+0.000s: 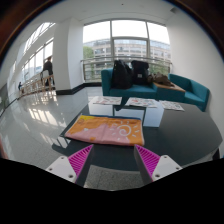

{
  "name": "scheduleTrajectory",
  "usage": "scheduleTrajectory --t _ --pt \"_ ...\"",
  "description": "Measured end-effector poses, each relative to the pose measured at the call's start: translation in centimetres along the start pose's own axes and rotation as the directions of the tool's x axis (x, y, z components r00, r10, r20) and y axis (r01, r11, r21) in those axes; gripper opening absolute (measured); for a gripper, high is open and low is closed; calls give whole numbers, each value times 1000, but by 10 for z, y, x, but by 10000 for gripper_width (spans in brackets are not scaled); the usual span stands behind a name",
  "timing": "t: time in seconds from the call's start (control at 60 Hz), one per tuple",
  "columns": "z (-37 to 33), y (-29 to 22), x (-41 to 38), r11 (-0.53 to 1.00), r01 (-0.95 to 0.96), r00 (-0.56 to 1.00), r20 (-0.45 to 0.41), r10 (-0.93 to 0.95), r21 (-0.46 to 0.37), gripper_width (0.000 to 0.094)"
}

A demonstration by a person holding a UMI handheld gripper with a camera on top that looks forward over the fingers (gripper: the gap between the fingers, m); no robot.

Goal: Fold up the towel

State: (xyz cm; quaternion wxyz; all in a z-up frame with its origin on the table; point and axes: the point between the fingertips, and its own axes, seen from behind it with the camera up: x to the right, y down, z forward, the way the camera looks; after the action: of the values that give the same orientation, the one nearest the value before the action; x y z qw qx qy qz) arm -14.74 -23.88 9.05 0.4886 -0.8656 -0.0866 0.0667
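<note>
An orange and pink patterned towel [104, 129] lies spread flat on a dark round table [185, 135], just beyond my fingers. My gripper [113, 158] hovers over the table's near part, in front of the towel's near edge. The fingers are wide apart, with magenta pads [80, 157] showing on the inner faces, and nothing is between them. The towel is not touched.
A white low table [135, 106] with papers stands beyond the dark table. A teal sofa [160, 88] with dark bags sits under large windows. A person [47, 72] stands far left on a glossy floor.
</note>
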Motion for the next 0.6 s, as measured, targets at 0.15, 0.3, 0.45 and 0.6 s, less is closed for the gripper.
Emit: scheduleTrajectory --t 0.15,0.3,0.45,0.6 --pt "52 16 -73 999 5 997 73 -2 -44 799" --pt "107 -3 -136 999 35 994 107 -33 -23 738" --pt "171 -28 -174 999 44 994 100 -41 -28 666" --pt "222 -27 -186 996 55 997 66 -50 -76 551"
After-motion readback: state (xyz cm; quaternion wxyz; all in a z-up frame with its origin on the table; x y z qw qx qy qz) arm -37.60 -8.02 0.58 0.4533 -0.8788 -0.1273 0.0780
